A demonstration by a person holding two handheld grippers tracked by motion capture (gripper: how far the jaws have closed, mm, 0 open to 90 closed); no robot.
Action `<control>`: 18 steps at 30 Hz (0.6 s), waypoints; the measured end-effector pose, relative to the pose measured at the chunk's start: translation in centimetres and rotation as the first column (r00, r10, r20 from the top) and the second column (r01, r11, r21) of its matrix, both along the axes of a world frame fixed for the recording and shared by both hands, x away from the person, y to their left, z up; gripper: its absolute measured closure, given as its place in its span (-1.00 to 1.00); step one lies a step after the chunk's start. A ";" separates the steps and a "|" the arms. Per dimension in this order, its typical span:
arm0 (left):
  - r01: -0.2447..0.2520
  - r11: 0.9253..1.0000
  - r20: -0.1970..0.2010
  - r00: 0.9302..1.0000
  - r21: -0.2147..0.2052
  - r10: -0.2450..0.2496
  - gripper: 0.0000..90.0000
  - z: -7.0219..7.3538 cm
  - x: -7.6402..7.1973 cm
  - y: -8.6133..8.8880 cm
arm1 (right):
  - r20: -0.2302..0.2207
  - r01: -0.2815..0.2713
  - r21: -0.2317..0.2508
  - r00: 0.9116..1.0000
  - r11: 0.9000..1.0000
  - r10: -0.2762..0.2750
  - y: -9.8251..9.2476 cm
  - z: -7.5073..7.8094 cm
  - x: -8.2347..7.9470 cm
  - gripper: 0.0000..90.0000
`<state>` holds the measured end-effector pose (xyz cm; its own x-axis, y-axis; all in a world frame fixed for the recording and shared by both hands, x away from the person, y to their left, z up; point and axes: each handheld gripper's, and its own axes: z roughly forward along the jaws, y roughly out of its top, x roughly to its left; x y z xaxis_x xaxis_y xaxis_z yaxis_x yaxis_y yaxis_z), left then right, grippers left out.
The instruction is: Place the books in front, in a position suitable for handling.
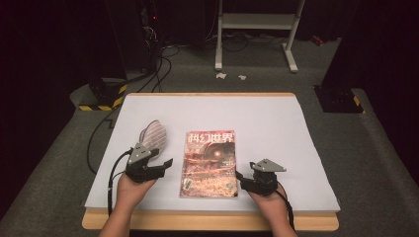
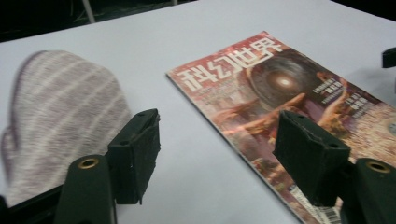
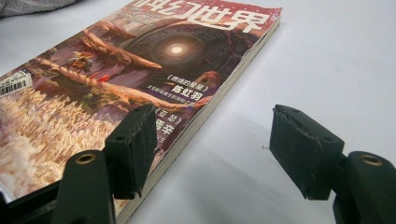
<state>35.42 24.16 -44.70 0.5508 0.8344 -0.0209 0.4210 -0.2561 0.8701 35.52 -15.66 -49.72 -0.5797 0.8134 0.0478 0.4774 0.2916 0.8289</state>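
Note:
A magazine (image 1: 209,164) with a red-brown cover and white title lies flat and closed in the middle of the white table (image 1: 267,118). A striped grey-and-white cloth pouch (image 1: 154,134) lies to its left. My left gripper (image 1: 165,163) hovers open beside the magazine's left edge, just in front of the pouch. In the left gripper view the magazine (image 2: 289,102) runs under the right jaw and the pouch (image 2: 60,116) sits behind the left jaw. My right gripper (image 1: 238,175) is open at the magazine's lower right corner; its view has the magazine's edge (image 3: 140,79) between the jaws.
The white table's wooden front edge (image 1: 207,222) lies just below the hands. Beyond the table stand a white frame (image 1: 257,29), cables and a yellow-black striped base (image 1: 101,96) on grey carpet. Bare table surface spreads to the right of the magazine.

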 end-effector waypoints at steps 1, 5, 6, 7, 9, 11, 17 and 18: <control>-0.015 1.000 0.010 1.000 -0.001 0.015 -0.32 0.5 0.3 0.7 | -0.002 0.002 -0.001 1.000 1.000 -0.002 0.0 0.0 0.0 -0.30; -0.041 0.999 0.018 0.999 -0.004 0.041 -0.32 1.3 0.7 1.9 | -0.007 0.008 0.001 1.000 1.000 -0.008 -0.1 0.0 0.0 -0.30; -0.056 0.998 0.024 0.998 -0.004 0.057 -0.32 1.6 1.0 2.8 | -0.006 0.009 0.000 1.000 1.000 -0.009 -0.2 0.0 0.1 -0.30; -0.066 0.998 0.027 0.997 -0.002 0.066 -0.32 1.7 1.2 3.2 | -0.007 0.010 0.000 1.000 1.000 -0.010 -0.2 0.0 0.1 -0.30; -0.084 0.996 0.022 0.996 -0.001 0.084 -0.31 1.7 1.5 3.9 | -0.011 0.014 0.003 1.000 1.000 -0.014 -0.3 -0.1 0.1 -0.28; -0.095 0.995 0.012 0.995 -0.007 0.095 -0.31 1.4 2.1 4.6 | -0.008 0.015 0.003 1.000 1.000 -0.015 -0.3 -0.1 0.0 -0.27; -0.122 0.992 -0.028 0.992 -0.019 0.122 -0.31 0.0 3.6 6.0 | -0.015 0.013 0.001 1.000 1.000 -0.013 -0.3 -0.1 0.0 -0.26; -0.130 0.991 -0.060 0.990 -0.013 0.129 -0.30 -0.8 4.2 6.4 | -0.018 0.009 -0.001 1.000 1.000 -0.009 -0.2 -0.2 0.1 -0.26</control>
